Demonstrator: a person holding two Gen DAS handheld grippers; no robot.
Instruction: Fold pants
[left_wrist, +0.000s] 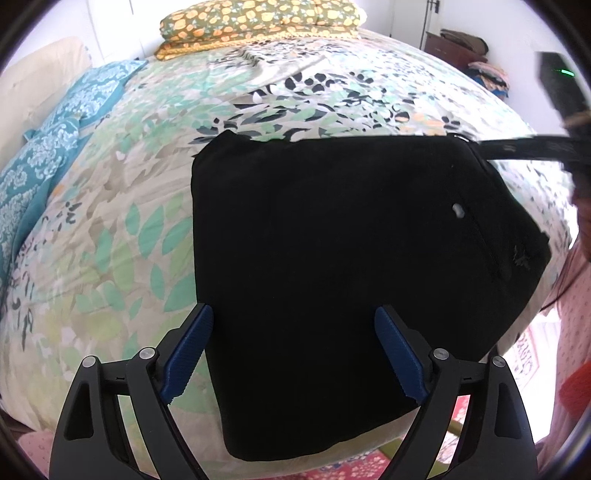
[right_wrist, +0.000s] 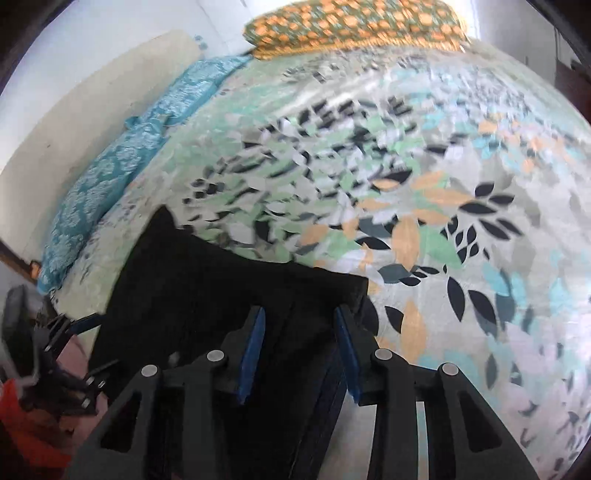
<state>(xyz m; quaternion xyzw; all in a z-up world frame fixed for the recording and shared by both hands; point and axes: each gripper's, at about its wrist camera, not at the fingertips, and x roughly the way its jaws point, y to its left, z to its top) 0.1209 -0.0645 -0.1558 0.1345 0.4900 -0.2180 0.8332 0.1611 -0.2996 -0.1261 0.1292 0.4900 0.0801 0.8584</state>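
The black pants lie folded into a thick block on the leaf-print bedspread, near the bed's front edge. My left gripper is open, its blue pads spread wide over the near part of the pants, holding nothing. In the right wrist view the pants lie at lower left. My right gripper is open with its blue pads above the pants' right corner, holding nothing. The right gripper also shows in the left wrist view, at the pants' far right corner. The left gripper shows in the right wrist view.
A folded floral quilt lies at the far end of the bed. Teal pillows line the left side. Dark furniture with piled clothes stands at the back right. A red patterned rug lies below the bed edge.
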